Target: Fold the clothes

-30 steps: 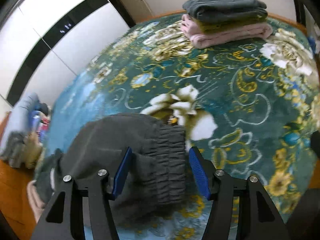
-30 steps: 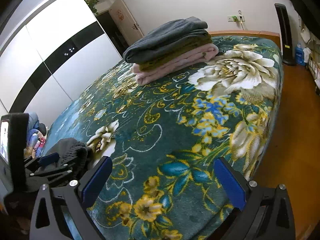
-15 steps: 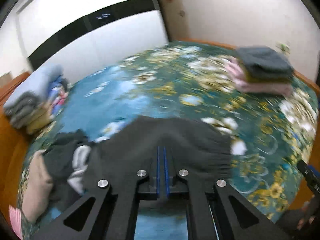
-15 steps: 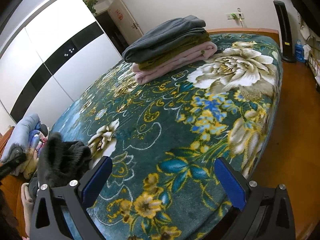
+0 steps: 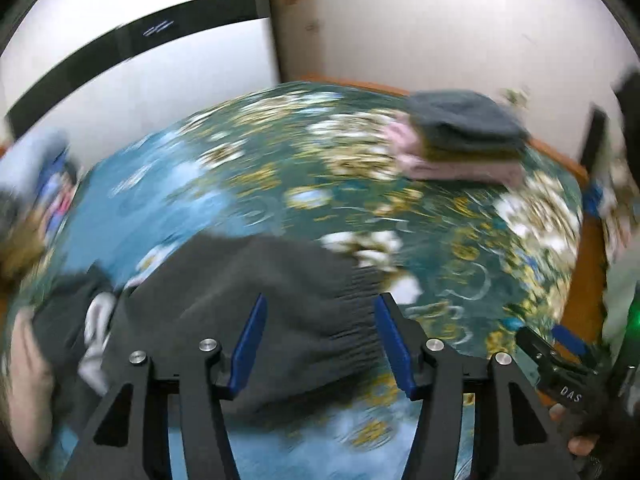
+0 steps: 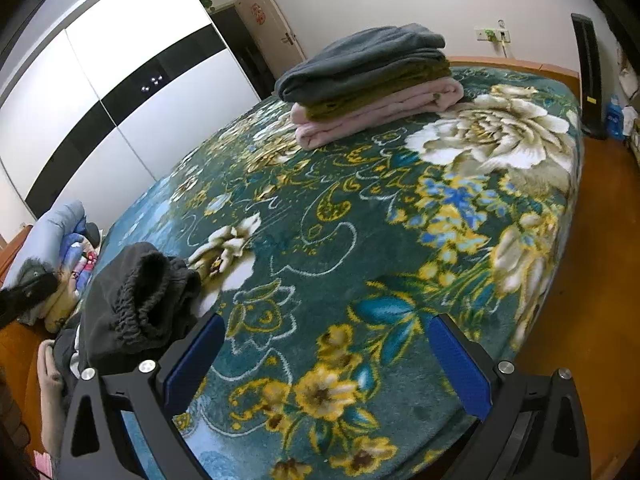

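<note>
A dark grey garment with a gathered elastic waistband [image 5: 248,292] lies bunched on the floral bed blanket [image 6: 360,220]. My left gripper [image 5: 322,340] is open just above it, and the cloth spreads under and between the blue pads [image 5: 250,340]; this view is blurred. In the right wrist view the same garment [image 6: 136,304] sits heaped at the left, its waistband gaping. My right gripper [image 6: 324,360] is open over bare blanket, right of the garment, with nothing in it. It also shows at the lower right of the left view as the right gripper [image 5: 552,344], held by a hand.
A folded stack of grey, olive and pink clothes [image 6: 368,80] rests at the far end of the bed. Loose clothes [image 6: 60,280] are piled at the left edge. White wardrobe doors [image 6: 100,80] stand beyond. Orange wood floor [image 6: 600,280] runs along the right side.
My left gripper, open a second ago, shut on the grey garment half a second ago and now is open again. The garment rose and settled into a heap. The right gripper barely moved.
</note>
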Tool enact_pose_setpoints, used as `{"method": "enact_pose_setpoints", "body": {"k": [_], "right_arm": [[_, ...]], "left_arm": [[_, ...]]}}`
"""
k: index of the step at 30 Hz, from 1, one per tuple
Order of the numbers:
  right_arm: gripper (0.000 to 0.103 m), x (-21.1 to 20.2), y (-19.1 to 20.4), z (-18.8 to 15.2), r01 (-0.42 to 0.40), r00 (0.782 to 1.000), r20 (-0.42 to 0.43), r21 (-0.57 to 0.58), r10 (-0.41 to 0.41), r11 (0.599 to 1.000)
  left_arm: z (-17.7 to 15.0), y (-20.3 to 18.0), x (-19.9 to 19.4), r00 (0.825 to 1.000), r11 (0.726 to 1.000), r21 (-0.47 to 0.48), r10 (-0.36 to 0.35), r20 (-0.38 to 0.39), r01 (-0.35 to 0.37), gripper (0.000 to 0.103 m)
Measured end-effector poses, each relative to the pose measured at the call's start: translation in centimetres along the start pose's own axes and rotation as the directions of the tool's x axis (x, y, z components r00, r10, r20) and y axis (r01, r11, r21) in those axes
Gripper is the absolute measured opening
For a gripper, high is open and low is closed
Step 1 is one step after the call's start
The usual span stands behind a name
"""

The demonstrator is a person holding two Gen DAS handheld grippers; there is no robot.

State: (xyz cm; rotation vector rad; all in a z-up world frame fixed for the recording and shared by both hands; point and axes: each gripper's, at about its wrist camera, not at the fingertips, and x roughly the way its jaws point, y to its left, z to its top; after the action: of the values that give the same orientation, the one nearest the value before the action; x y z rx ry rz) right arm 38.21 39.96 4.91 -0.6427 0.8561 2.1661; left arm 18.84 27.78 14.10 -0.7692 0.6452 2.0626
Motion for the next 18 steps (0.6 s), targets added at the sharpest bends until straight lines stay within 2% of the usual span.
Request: {"method": "enact_pose_setpoints", "body": {"k": [2, 4, 9, 10, 11, 12, 13, 15, 18], "right_arm": [[0.103, -0.2, -0.6, 0.2, 0.012, 1.000, 0.008, 0.017, -0.012, 1.000], [0.103, -0.3, -1.2, 0.2, 0.018, 1.000, 0.007, 0.030, -0.019, 0.999], [0.103, -0.2, -2.0, 0.1, 0.026, 1.000, -0.001, 0.044, -0.025, 0.999], [0.103, -0.1, -2.2, 0.1, 0.025, 1.000, -0.005, 0.050, -0.024, 0.998], [0.103, -0.1, -2.2, 0.1, 0.023, 1.000, -0.008, 0.053, -0.022, 0.998], [0.103, 0.0, -2.2, 0.0, 0.021, 1.000, -0.009, 0.054, -0.020, 0.998], [0.103, 0.1, -2.1, 0.0, 0.018, 1.000, -0.011, 0.052, -0.017, 0.998], [0.103, 0.1, -1.9, 0.0, 0.009, 1.000, -0.013, 0.045, -0.009, 0.999], [0.103, -0.1, -1.8, -0.1, 0.004, 1.000, -0.010, 0.038, -0.003, 0.999]], "left_arm": [[0.6, -2.8, 1.6, 1.000, 0.995, 0.098, 0.029, -0.010, -0.027, 0.061], [0.6, -4.8, 3.4, 0.992, 0.978, 0.171, 0.128, -0.013, -0.124, 0.061], [0.3, -2.9, 3.5, 0.960, 0.946, 0.164, 0.280, 0.016, -0.278, 0.060], [0.2, -2.4, 3.5, 0.951, 0.938, 0.160, 0.307, 0.022, -0.307, 0.052], [0.1, -1.9, 3.4, 0.942, 0.929, 0.155, 0.335, 0.027, -0.335, 0.035], [0.1, -1.4, 3.4, 0.932, 0.920, 0.150, 0.362, 0.033, -0.363, 0.022], [0.0, -1.0, 3.3, 0.920, 0.909, 0.145, 0.389, 0.038, -0.390, 0.006], [-0.1, 0.0, 3.2, 0.896, 0.886, 0.135, 0.442, 0.049, -0.444, 0.003], [-1.0, 5.8, 1.4, 0.889, 0.889, -0.016, 0.457, -0.023, -0.457, 0.003]]}}
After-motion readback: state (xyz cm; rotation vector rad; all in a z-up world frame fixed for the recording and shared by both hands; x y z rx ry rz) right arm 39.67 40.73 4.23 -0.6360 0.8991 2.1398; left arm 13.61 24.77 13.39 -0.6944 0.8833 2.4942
